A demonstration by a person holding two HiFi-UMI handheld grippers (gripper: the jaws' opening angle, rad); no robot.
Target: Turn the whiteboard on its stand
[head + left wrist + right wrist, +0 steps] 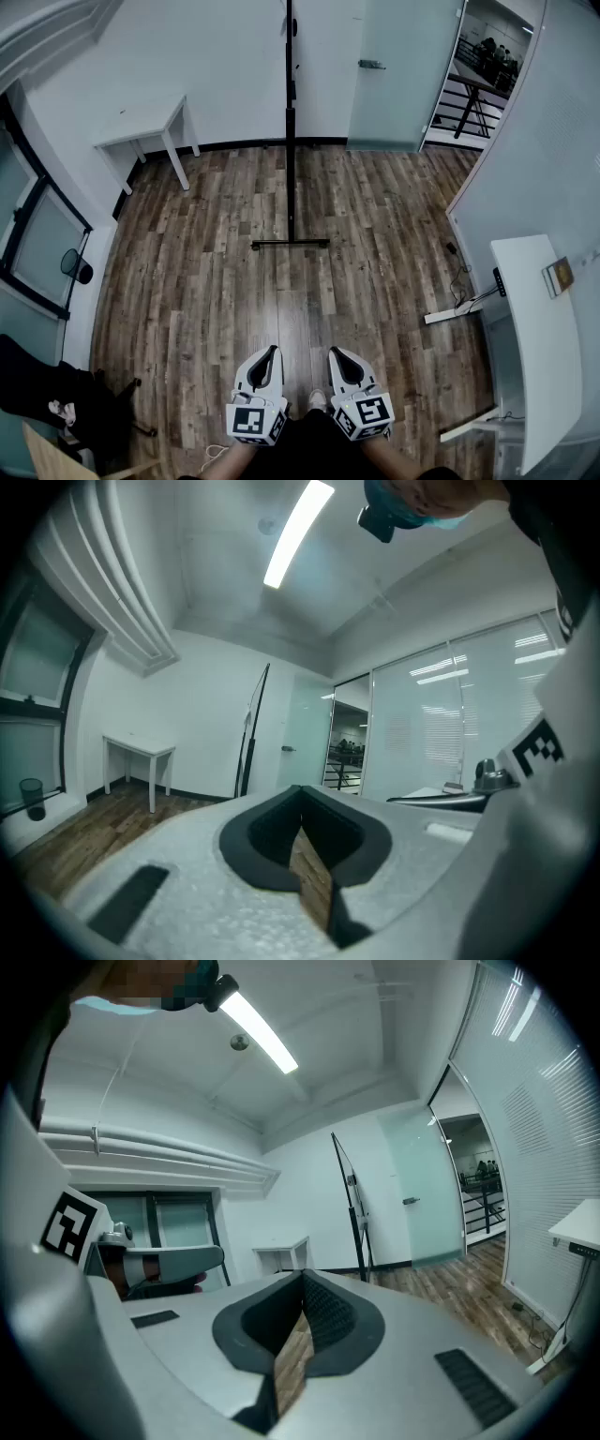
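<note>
Left gripper (270, 354): jaws together, nothing between them, held low over the wood floor (216, 272).
Right gripper (337, 356): jaws likewise together and empty, just beside the left.
Whiteboard (290, 94): well apart from both, ahead near the far wall, seen edge-on as a thin dark line, its face hidden.
Stand foot (291, 244): shown in the head view only. In the gripper views the gripper bodies cover it, leaving the upper frame beside the glass door (417, 1194).

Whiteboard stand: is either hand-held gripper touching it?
Apart. The head view shows a wide stretch of wooden floor between the whiteboard stand and both the left gripper and right gripper.
</note>
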